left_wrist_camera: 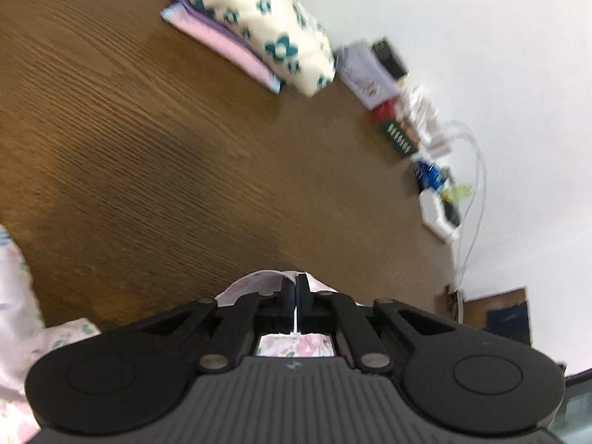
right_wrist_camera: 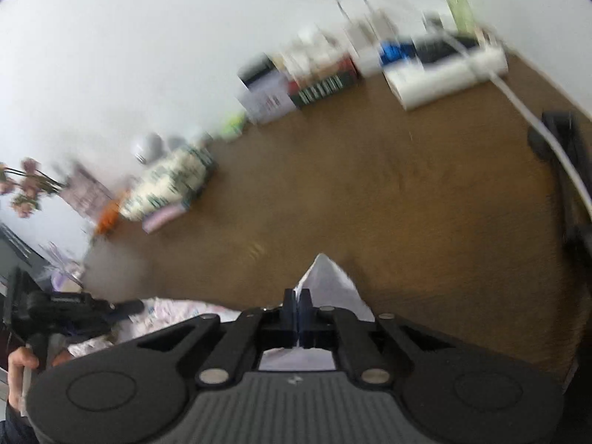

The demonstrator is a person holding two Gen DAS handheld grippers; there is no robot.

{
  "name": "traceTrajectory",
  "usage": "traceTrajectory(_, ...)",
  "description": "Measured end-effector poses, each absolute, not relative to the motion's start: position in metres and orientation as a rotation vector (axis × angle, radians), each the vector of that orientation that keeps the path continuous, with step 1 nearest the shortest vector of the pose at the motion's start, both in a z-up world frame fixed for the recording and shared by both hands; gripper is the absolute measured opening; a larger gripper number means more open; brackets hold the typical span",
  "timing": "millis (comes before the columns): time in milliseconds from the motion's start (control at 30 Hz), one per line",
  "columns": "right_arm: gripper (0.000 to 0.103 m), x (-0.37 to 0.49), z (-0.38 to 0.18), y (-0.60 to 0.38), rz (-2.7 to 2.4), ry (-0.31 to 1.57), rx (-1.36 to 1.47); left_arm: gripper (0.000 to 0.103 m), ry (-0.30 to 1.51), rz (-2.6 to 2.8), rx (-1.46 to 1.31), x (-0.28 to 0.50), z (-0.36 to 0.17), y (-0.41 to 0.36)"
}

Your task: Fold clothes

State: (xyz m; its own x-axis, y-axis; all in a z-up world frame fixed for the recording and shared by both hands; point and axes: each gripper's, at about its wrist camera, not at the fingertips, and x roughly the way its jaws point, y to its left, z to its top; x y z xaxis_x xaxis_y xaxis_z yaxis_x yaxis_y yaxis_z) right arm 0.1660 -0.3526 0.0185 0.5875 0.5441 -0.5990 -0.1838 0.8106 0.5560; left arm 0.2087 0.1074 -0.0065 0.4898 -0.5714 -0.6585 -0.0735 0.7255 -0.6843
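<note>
A white garment with a pale pink and green flower print (left_wrist_camera: 22,296) lies at the near edge of the brown wooden table (left_wrist_camera: 155,155). My left gripper (left_wrist_camera: 296,282) is shut on an edge of this garment, and cloth bulges around its black fingers. My right gripper (right_wrist_camera: 297,295) is shut on another part of the garment (right_wrist_camera: 333,281), whose white corner sticks up past the fingers. In the right wrist view the other hand-held gripper (right_wrist_camera: 63,309) shows at lower left with a person's hand (right_wrist_camera: 18,366) on it.
A folded stack (left_wrist_camera: 255,26) of a cream cloth with teal flowers over pink and lilac pieces sits at the back of the table. Boxes (left_wrist_camera: 370,70), a white power strip (left_wrist_camera: 438,218) and cables (left_wrist_camera: 473,170) line the white wall. A dark chair (right_wrist_camera: 566,170) stands at the right.
</note>
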Motion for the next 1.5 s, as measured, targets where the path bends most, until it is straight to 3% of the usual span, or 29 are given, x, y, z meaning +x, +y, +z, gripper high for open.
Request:
traceTrajectory(167, 0.0, 0.111, 0.026, -0.363, 0.408, 0.724, 0.522, 0.0, 0.977, -0.325, -0.731, 0.186, -0.002, 0.114)
traceTrajectory(300, 0.0, 0.092, 0.008, -0.35, 0.364, 0.824, 0.46, 0.0, 1.007, -0.315, -0.659, 0.173, -0.007, 0.111)
traceTrajectory(400, 0.009, 0.093, 0.01, -0.351, 0.369, 0.863, 0.439, 0.0, 1.03, -0.306, -0.602, 0.163, -0.01, 0.11)
traceTrajectory(467, 0.022, 0.095, 0.021, -0.358, 0.369, 0.821, 0.451, 0.0, 1.031, -0.301, -0.578, 0.156, -0.011, 0.112)
traceTrajectory(500, 0.04, 0.099, 0.028, -0.363, 0.368, 0.793, 0.464, 0.0, 1.029, -0.307, -0.577, 0.152, -0.01, 0.113)
traceTrajectory(533, 0.051, 0.103, 0.033, -0.366, 0.37, 0.773, 0.476, 0.0, 1.023, -0.311, -0.58, 0.149, -0.009, 0.115)
traceTrajectory(700, 0.05, 0.147, 0.026, -0.349, 0.414, 0.886, 0.459, 0.0, 0.982, -0.328, -0.598, 0.143, -0.001, 0.118)
traceTrajectory(733, 0.044, 0.153, 0.022, -0.343, 0.425, 0.923, 0.45, 0.0, 0.977, -0.325, -0.605, 0.142, 0.0, 0.12)
traceTrajectory(767, 0.034, 0.157, 0.018, -0.337, 0.432, 0.952, 0.45, 0.0, 0.969, -0.321, -0.61, 0.14, 0.002, 0.121)
traceTrajectory(800, 0.0, 0.158, 0.013, -0.333, 0.433, 0.962, 0.462, 0.0, 0.954, -0.314, -0.617, 0.137, 0.004, 0.124)
traceTrajectory(1200, 0.0, 0.121, 0.002, -0.351, 0.27, 0.761, 0.605, 0.0, 0.896, -0.241, -0.482, 0.123, 0.002, 0.113)
traceTrajectory(1467, 0.0, 0.137, -0.001, -0.33, 0.208, 0.8, 0.389, 0.002, 0.96, -0.243, -0.395, 0.139, -0.007, 0.106)
traceTrajectory(1500, 0.005, 0.135, 0.003, -0.33, 0.199, 0.794, 0.36, 0.006, 0.96, -0.251, -0.393, 0.138, -0.006, 0.107)
